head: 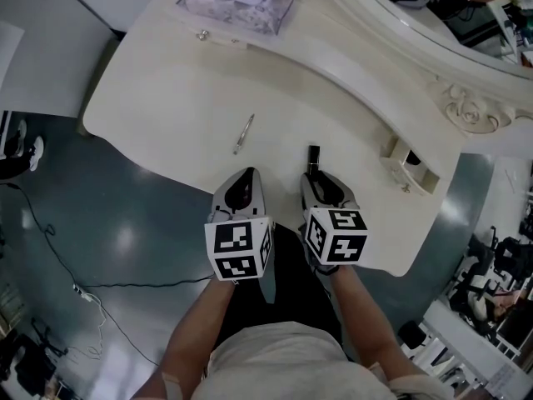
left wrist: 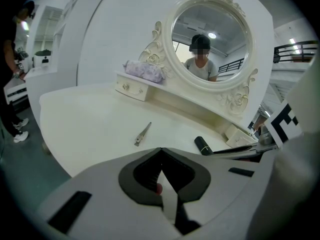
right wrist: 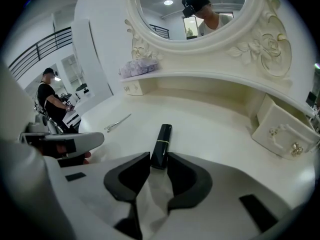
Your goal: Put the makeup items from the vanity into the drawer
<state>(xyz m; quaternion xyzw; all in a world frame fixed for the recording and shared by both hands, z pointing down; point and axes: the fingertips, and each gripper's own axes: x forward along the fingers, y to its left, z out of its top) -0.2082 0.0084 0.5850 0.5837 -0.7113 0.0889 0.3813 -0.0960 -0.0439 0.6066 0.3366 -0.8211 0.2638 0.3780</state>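
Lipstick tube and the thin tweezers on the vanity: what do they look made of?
The lipstick tube looks like glossy black plastic, going by its sheen, with a thin gold band, likely metal. The tweezers look like bare silvery metal from their bright glint, though small in view.

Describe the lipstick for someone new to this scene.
On the white vanity top below the oval mirror, near the front edge, lies the black lipstick tube, one end between the right gripper's jaws. Unlike the thin silver tool left of it, it is dark and gold-banded.

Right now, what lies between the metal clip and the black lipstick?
Only bare vanity top between the metal clip and black lipstick; the head view shows it.
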